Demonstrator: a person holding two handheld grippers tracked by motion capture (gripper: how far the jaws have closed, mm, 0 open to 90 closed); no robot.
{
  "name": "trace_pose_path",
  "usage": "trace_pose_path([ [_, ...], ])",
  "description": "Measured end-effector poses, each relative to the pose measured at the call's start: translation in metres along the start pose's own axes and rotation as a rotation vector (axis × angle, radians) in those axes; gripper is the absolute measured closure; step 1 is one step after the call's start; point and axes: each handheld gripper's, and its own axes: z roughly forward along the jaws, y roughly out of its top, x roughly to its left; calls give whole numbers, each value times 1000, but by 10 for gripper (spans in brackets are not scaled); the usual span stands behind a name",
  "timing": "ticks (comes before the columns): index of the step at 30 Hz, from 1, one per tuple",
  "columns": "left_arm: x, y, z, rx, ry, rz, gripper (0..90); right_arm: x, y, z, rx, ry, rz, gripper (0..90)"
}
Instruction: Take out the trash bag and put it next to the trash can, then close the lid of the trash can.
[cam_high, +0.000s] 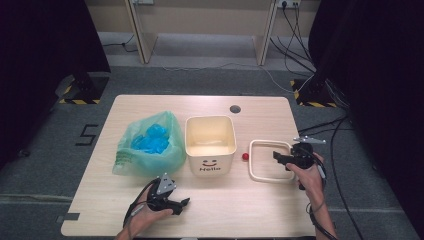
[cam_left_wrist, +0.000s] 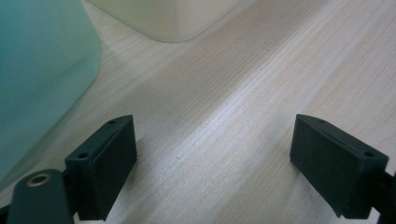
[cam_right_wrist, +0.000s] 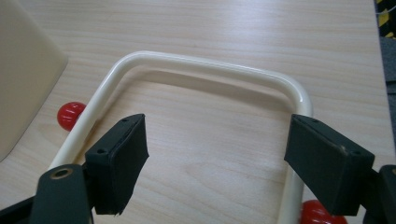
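Observation:
A cream ring-shaped frame (cam_high: 270, 160) with rounded corners lies flat on the table right of a cream bin (cam_high: 210, 145) that bears a smiley and "Hello". My right gripper (cam_high: 281, 158) hovers over the frame's right side. In the right gripper view its jaws (cam_right_wrist: 215, 163) stand wide open above the frame (cam_right_wrist: 205, 65), one over each side bar, with bare wood between them. A red ball (cam_right_wrist: 70, 114) rests just outside the frame by the bin, and a second red ball (cam_right_wrist: 317, 212) peeks out under the right jaw. My left gripper (cam_high: 182, 204) rests open near the front edge.
A green plastic bag (cam_high: 147, 145) holding crumpled blue material sits left of the bin; its edge (cam_left_wrist: 37, 70) and the bin's corner (cam_left_wrist: 163, 18) lie ahead of my left gripper (cam_left_wrist: 215, 172). The wooden table (cam_high: 240, 210) has a round cable hole (cam_high: 235, 108) at the back.

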Motion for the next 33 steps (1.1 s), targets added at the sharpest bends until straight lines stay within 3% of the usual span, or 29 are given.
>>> trace_pose_path([
  [14, 0, 0, 0, 0, 0, 0, 135, -19, 0, -3, 2, -64, 69, 260],
  [29, 0, 0, 0, 0, 1, 0, 135, -29, -7, 11, 69, -109, 86, 333],
  [33, 0, 0, 0, 0, 1, 0, 135, -32, -7, 16, 82, -132, 72, 362],
])
